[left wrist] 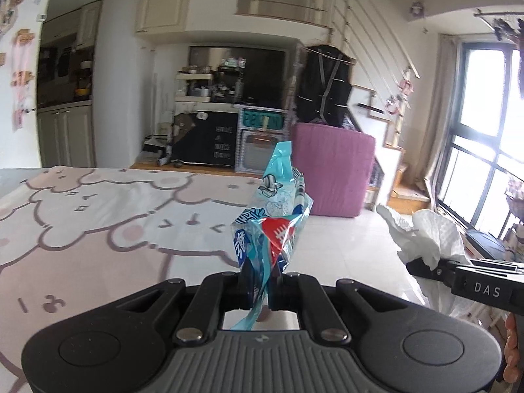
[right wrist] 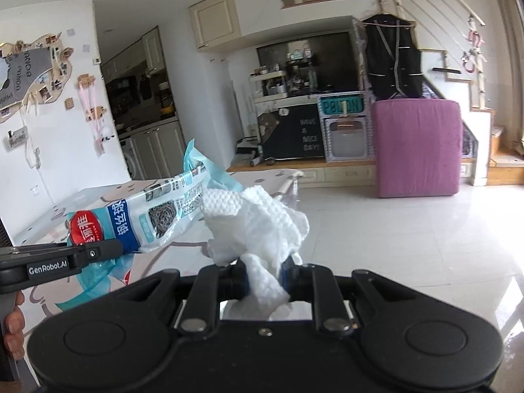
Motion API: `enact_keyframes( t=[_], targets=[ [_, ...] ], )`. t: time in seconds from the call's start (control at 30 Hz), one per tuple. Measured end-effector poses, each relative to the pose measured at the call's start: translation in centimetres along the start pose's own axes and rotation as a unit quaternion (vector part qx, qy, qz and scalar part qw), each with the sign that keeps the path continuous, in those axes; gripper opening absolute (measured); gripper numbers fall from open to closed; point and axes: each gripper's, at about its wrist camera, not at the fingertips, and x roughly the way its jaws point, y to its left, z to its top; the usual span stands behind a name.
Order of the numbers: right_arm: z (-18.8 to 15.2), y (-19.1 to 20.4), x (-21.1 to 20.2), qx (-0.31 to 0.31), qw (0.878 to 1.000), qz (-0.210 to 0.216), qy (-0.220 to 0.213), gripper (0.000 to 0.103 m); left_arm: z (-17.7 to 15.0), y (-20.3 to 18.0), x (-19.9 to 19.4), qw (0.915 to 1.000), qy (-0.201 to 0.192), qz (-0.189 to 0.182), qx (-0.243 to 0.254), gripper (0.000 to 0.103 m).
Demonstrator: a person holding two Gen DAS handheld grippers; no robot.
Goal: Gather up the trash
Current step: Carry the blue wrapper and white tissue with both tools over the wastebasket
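Observation:
My left gripper is shut on a crumpled blue and white plastic wrapper with a red patch, held up in the air over the edge of the table. The same wrapper shows in the right wrist view at the left, clamped by the left gripper. My right gripper is shut on a wad of white paper towel, carried beside the wrapper. In the left wrist view that paper towel sticks up at the right from the right gripper.
A table with a pink and white cartoon cloth lies to the left, above a white tiled floor. A purple cushion block stands ahead by stairs. Dark cabinet and shelves line the far wall. Large windows are at right.

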Motion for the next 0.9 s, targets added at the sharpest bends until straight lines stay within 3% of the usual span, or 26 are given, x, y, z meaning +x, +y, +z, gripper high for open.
enact_keyframes(
  t=[0.33,0.57,0.73,0.83,0.9],
  targets=[
    [-1.7,-6.0,-2.7,0.034,0.998,-0.046,0.001,0.019,-1.3,-6.1,3.6,0.9955,0.053,-0.054,0.057,0.007],
    [-4.0,-10.7,-3.2,0.064,0.994,-0.084,0.017,0.019,-4.8,-10.4,8.2,0.9783,0.135,-0.086,0.132,0.007],
    [-5.7,-13.7,-3.5,0.087,0.991,-0.100,0.027,0.019,-7.1,-13.2,11.7,0.9538,0.196,-0.130,0.187,0.007],
    [-7.0,-15.5,-3.6,0.100,0.988,-0.111,0.036,0.019,-8.4,-15.0,14.4,0.9287,0.220,-0.144,0.261,0.007],
    [-7.8,-16.4,-3.8,0.105,0.987,-0.117,0.042,0.019,-9.1,-16.1,16.3,0.9077,0.233,-0.154,0.313,0.007]
  ],
)
